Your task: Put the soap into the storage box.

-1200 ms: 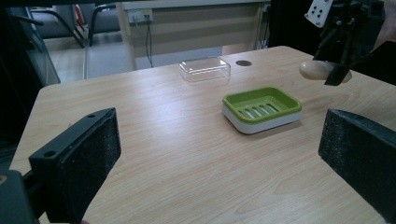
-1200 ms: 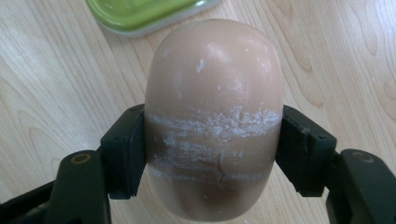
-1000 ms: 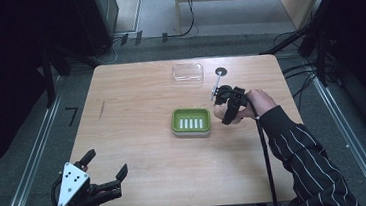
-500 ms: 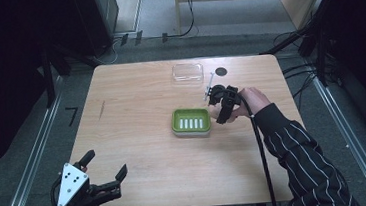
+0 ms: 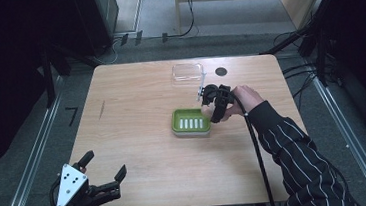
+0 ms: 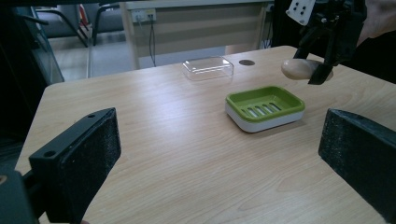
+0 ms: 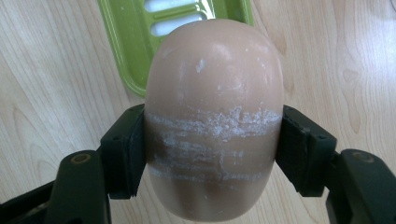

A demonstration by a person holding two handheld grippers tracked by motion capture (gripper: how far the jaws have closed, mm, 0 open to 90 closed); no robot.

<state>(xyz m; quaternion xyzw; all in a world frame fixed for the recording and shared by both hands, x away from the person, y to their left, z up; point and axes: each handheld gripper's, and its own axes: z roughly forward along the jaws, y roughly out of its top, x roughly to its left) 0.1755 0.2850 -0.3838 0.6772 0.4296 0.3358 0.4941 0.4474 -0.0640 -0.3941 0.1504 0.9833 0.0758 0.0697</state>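
Right gripper (image 5: 210,105) shifted over green soap dish (image 5: 191,123), clamped on soap (image 7: 214,116); clear lid (image 5: 188,71) beyond; left gripper (image 5: 104,172) agape.

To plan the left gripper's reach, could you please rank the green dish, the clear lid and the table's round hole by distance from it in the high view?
1. Green dish, mid-table, right of centre.
2. Clear lid, at the far edge.
3. Round hole, just right of the lid.

Lab — cables (image 5: 190,12), metal rails (image 5: 30,156)
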